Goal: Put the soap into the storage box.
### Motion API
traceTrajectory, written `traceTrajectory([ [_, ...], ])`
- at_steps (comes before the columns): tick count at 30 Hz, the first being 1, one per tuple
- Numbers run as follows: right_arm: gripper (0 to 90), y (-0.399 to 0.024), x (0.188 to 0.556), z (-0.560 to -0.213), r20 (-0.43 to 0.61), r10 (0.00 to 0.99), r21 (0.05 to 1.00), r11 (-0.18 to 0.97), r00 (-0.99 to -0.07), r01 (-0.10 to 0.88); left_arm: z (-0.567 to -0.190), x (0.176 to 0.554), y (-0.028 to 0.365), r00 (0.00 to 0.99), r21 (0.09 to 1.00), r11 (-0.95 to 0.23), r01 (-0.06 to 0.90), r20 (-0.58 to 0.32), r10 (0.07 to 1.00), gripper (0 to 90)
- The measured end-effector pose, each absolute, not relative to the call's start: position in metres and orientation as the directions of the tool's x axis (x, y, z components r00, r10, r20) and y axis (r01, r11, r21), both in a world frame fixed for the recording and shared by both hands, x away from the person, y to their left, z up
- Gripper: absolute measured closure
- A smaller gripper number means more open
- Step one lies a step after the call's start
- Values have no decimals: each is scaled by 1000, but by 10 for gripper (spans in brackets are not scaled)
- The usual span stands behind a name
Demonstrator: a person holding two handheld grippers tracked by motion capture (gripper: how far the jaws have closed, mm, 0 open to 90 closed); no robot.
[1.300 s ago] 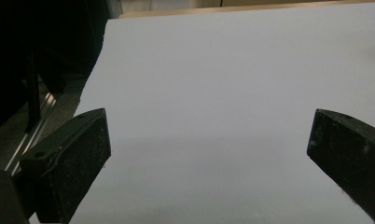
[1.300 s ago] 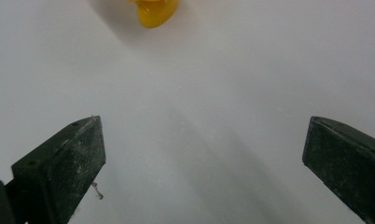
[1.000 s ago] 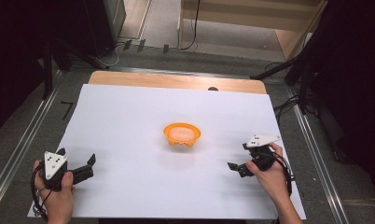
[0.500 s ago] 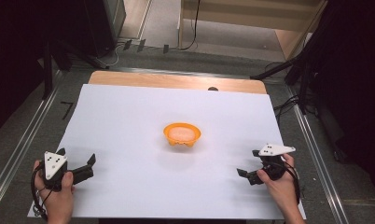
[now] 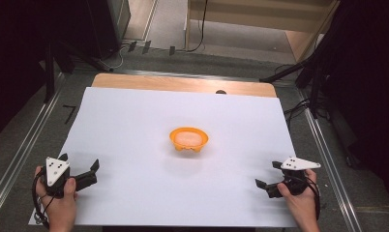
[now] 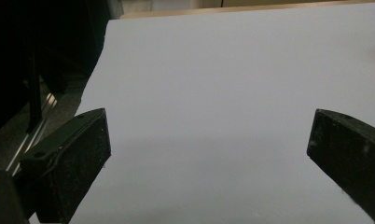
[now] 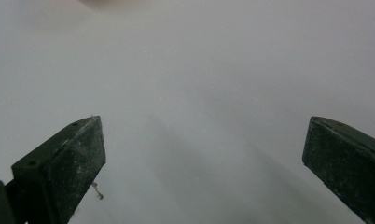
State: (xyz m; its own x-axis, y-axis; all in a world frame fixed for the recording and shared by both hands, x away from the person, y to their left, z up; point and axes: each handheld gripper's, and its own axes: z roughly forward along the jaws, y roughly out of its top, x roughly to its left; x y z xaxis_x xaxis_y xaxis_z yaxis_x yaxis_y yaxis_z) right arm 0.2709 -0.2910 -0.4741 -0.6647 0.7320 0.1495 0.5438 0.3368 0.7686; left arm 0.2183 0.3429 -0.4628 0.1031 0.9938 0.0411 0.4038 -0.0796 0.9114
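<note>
One orange bowl [image 5: 188,138] mid-sheet; two grippers, left [image 5: 81,165] and right [image 5: 267,184], both agape.

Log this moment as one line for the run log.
left gripper: open, empty, near left corner | right gripper: open, empty, near right corner | orange bowl: mid-sheet, untouched | white sheet: flat on table

both grippers black: left gripper [image 5: 81,166] and right gripper [image 5: 270,181], each topped by a grey three-cornered plate with dark dots, black cables trailing, matte speckled jaws.
</note>
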Motion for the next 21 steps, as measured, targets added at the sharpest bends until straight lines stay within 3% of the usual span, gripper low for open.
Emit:
traceTrajectory([
  [21,0,-334,237,-485,150,789,814,243,-595,527,-463,218,343,103,912,-82,402,44,994,0],
])
